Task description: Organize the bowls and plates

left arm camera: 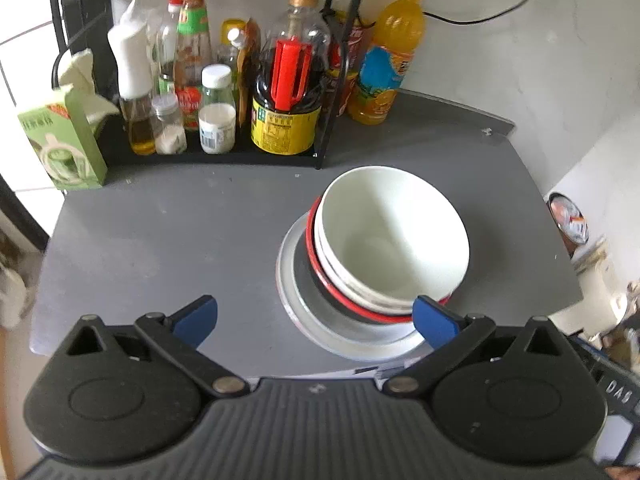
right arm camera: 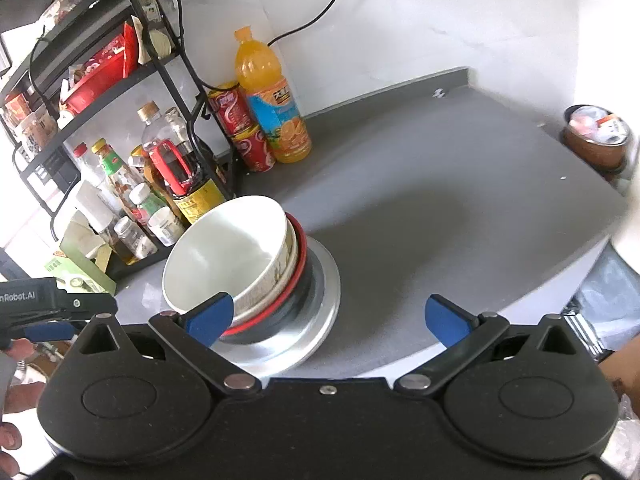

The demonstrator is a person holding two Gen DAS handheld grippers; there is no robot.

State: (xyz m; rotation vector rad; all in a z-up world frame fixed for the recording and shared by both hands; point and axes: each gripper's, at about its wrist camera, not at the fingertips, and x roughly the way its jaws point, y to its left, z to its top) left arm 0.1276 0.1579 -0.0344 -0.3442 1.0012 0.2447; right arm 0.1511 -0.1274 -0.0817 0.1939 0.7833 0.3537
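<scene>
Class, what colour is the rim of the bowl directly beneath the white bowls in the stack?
Red rim, over a black body; clearest in the left wrist view.

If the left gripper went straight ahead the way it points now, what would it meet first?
Most likely the stacked dishes: the left gripper is open, and the white bowl on its silver plate lies just ahead, slightly toward its right finger. Depth is unclear, so it might pass above the plate rim.

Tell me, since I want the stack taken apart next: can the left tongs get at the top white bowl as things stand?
Probably yes. The left tongs are open and empty, and the top white bowl sits uppermost on the stack with its rim exposed. Nothing lies between them; the right tongs are beside the stack, not over it.
</scene>
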